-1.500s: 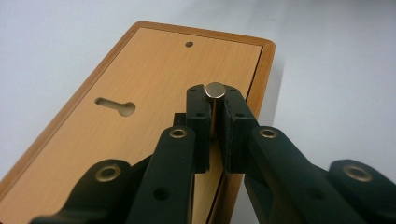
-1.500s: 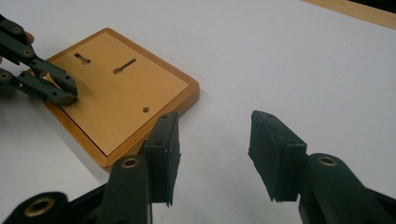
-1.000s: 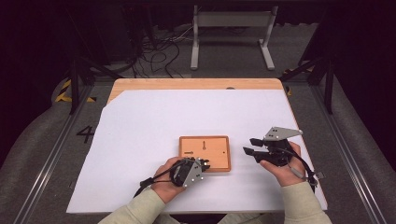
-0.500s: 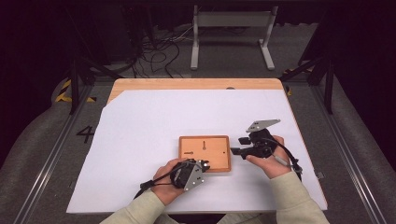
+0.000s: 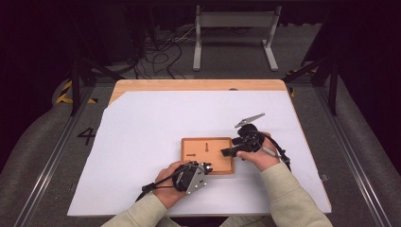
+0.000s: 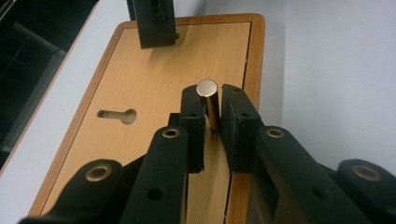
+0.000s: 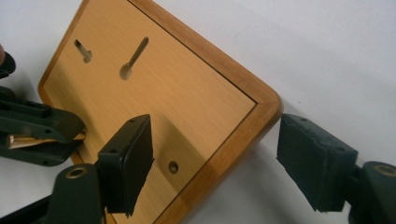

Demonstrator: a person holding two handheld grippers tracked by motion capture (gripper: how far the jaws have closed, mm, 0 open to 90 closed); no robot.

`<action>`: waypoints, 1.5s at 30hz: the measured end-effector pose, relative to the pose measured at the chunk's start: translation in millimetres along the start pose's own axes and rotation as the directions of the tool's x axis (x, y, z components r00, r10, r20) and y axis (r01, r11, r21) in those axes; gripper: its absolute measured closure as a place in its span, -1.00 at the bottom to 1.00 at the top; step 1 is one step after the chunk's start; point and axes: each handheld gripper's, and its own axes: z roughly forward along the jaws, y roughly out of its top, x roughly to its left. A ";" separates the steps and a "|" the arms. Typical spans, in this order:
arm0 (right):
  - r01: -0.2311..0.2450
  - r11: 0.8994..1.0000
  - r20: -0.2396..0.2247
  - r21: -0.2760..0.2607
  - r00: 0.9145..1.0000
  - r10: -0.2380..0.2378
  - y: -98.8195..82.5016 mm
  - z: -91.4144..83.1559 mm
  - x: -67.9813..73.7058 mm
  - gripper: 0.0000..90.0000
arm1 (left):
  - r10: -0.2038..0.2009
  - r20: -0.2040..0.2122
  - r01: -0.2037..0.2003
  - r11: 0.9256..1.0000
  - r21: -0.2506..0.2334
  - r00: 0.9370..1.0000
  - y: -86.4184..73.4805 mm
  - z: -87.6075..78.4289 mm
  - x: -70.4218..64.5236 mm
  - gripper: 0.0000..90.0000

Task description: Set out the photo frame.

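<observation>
The right gripper (image 5: 226, 152) has moved in from the right to the wooden board (image 5: 208, 155), its fingers opening wide astride the board's corner. The left gripper (image 6: 212, 112) clamps a metal pin (image 6: 208, 100) upright on the board, mid-worktop (image 5: 142, 123).

Bench (image 5: 198, 85): light wood top, bare only along the far edge. White sheet (image 5: 142, 142) lies flat on it and covers the rest, its far-left corner cut off at an angle. Wooden board (image 5: 215, 153) lies flat on the sheet, on its near half, slightly right of its centre.
</observation>
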 end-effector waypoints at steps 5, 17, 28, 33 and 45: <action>-0.025 0.999 -0.023 0.030 0.999 0.026 6.0 10.2 -0.3 -0.51 | -0.003 -0.004 0.003 1.000 -0.002 1.000 -0.1 0.0 -1.0 0.77; -0.150 0.988 -0.108 0.044 0.982 0.154 5.5 25.6 -2.5 -0.61 | 0.022 -0.014 -0.022 1.000 -0.002 1.000 0.2 -0.2 -1.5 0.75; -0.175 0.984 -0.165 0.025 0.970 0.176 1.3 15.1 -11.9 -0.28 | -0.043 0.029 0.043 0.999 -0.010 0.999 -0.2 -1.2 0.3 0.75; -0.157 0.988 -0.170 0.014 0.973 0.157 0.3 10.9 -11.6 -0.22 | -0.119 0.069 0.119 0.993 -0.003 0.990 -1.5 -4.6 4.0 0.45; -0.050 0.998 -0.119 -0.026 0.992 0.047 -2.1 -8.0 3.6 -0.07 | -0.334 0.160 0.342 0.939 -0.024 0.929 -21.1 -47.8 17.3 -0.24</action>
